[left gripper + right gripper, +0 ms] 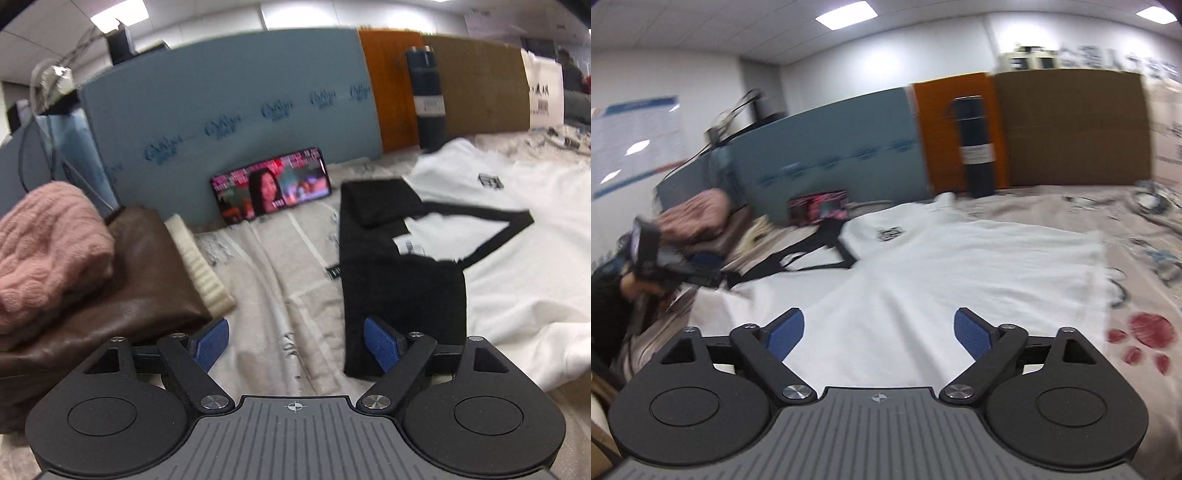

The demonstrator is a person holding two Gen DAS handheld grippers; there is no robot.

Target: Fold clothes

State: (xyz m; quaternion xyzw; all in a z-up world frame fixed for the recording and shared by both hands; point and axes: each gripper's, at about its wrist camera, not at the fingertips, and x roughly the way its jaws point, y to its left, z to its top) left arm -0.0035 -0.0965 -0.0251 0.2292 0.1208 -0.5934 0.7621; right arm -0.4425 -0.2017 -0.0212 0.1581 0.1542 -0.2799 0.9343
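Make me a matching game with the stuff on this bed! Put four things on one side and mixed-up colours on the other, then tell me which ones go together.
Things:
1. chunky knitted sweater
2. leather-looking folded garment
3. spread-out T-shirt with a small dark chest logo
4. tall cylindrical bottle

Colours:
A. white
B. dark blue
C. pink
D. brown

Pairs: 1-C, 2-D, 3-A, 4-B
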